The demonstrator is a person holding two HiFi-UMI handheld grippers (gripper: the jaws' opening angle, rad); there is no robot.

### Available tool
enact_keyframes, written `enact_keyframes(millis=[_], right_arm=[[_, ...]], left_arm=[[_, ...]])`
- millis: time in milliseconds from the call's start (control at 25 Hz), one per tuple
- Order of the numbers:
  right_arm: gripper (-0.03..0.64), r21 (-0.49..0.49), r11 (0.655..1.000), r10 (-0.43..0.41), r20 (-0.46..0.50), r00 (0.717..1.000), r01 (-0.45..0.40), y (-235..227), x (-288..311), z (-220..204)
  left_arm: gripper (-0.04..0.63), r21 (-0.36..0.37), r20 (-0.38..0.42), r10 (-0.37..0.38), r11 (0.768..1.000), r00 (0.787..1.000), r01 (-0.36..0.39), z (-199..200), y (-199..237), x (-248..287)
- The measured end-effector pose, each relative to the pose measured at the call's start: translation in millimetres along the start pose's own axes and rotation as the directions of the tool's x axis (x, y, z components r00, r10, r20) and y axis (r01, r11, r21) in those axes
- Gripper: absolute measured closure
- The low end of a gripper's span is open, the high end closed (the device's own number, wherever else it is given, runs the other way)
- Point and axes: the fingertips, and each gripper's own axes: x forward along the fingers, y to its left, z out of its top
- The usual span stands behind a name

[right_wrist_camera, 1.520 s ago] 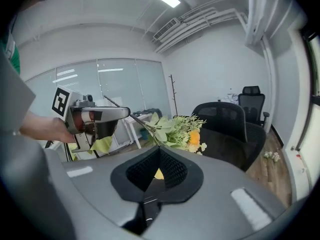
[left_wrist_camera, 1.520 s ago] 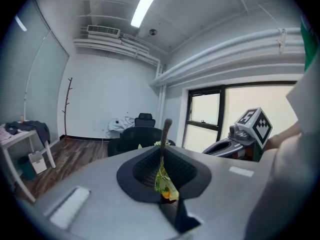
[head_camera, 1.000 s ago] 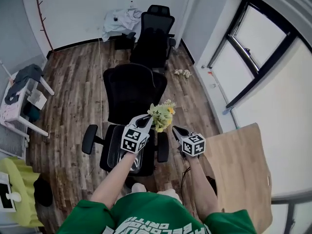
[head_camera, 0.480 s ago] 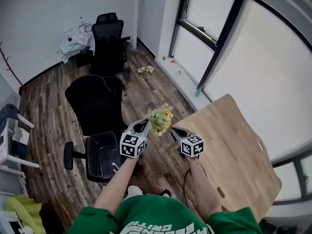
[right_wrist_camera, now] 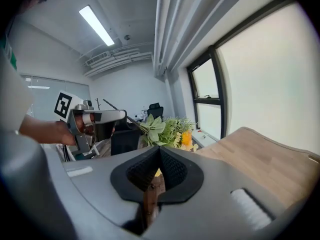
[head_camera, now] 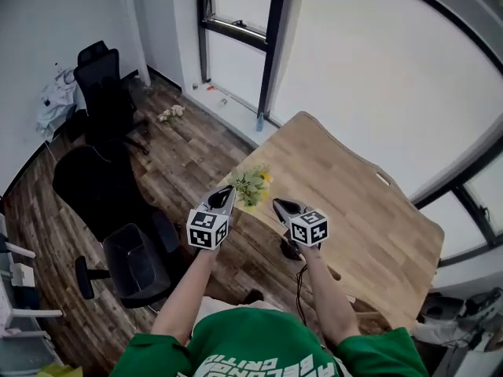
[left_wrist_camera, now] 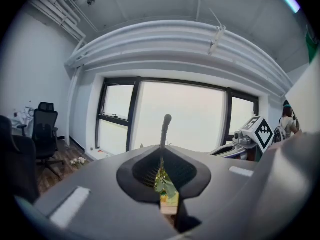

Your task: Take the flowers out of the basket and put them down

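Note:
A small bunch of artificial flowers [head_camera: 251, 185], green leaves with yellow blooms, hangs in the air over the near left edge of the wooden table [head_camera: 354, 187]. My left gripper [head_camera: 226, 192] is shut on its stem; in the left gripper view the stem [left_wrist_camera: 164, 130] sticks up out of the closed jaws, with a leaf [left_wrist_camera: 163, 185] showing in the gap. My right gripper [head_camera: 277, 204] sits just right of the bunch with its jaws shut and nothing in them. The right gripper view shows the flowers [right_wrist_camera: 167, 130] ahead and the left gripper [right_wrist_camera: 100, 116] beside them. No basket is in view.
Black office chairs [head_camera: 98, 187] stand on the wood floor at the left, one [head_camera: 102, 81] further back near the wall. Another small bunch of flowers [head_camera: 168, 114] lies on the floor by the window wall. Large windows [head_camera: 236, 22] run behind the table.
The view has swung from the chairs round to the table. Both grippers and the held flowers have come along and now hang at the table's near edge.

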Motion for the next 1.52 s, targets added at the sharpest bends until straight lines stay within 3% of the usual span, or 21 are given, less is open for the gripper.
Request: enact_keyframes(millis=[280,520,840,1040,1320,1520], right_arm=[[0.611,0.092,0.982,-0.169,0.046,0.985,0.164,-81,-106,-30],[0.611,0.187,0.935,-0.320,0.083,0.944,0.301,-127,-193,-55],[0.611,0.292,0.841,-0.496,0.083,0.864,0.455,-163,-281,-97],[0.611,0.361,0.756,-0.603,0.060,0.795,0.546,-186,-324,-124],[0.611,0.415,0.662,-0.695,0.028,0.718,0.624,-221,-352,-132],[0.611,0.436,0.604,-0.745,0.012,0.667,0.667,-240,-362,-127]], left_arm=[[0.560,0.033,-0.042,-0.178,0.983,0.983,0.179,-9,-112,71],[0.558,0.051,-0.086,-0.342,0.937,0.936,0.347,-12,-206,117],[0.560,0.056,-0.148,-0.531,0.838,0.834,0.543,-28,-310,158],[0.560,0.049,-0.205,-0.636,0.753,0.744,0.657,-47,-365,187],[0.560,0.019,-0.248,-0.735,0.648,0.632,0.761,-55,-413,230],[0.560,-0.011,-0.267,-0.778,0.593,0.569,0.805,-56,-430,258]])
